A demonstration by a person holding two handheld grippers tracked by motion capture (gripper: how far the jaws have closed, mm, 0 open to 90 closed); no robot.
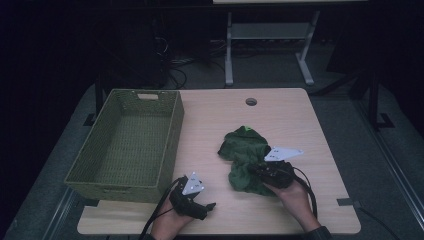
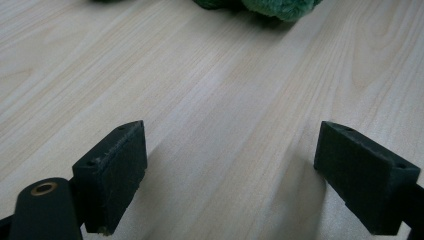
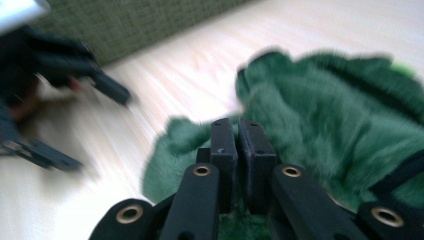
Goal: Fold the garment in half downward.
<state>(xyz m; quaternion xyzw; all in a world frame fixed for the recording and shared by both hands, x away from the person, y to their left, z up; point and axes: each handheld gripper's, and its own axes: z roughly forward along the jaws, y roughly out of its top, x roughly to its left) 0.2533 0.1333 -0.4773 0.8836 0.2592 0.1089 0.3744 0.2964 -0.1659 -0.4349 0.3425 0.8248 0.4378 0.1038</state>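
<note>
I have the green fleece cloth lying crumpled on the desk, right of centre, well apart from the woven basket at the left edge. My right gripper sits at the near side of the cloth; in the right gripper view its fingers are pressed together with green pile around and below them, so I judge they pinch a fold of the cloth, though blur hides the actual bite. My left gripper rests low by the desk's near edge, fingers spread wide over bare wood, nothing between them, the cloth just at the top of its view.

Progress: early, I think. The cloth looks neither folded nor spread, and the basket shows no contents. Grab looks made; lifting, carrying or folding is all still left, and the left side has not joined in.

Writing: none readable. A small bright-green tag sits on the cloth's far edge, too small to read. No brand on basket or grippers.
</note>
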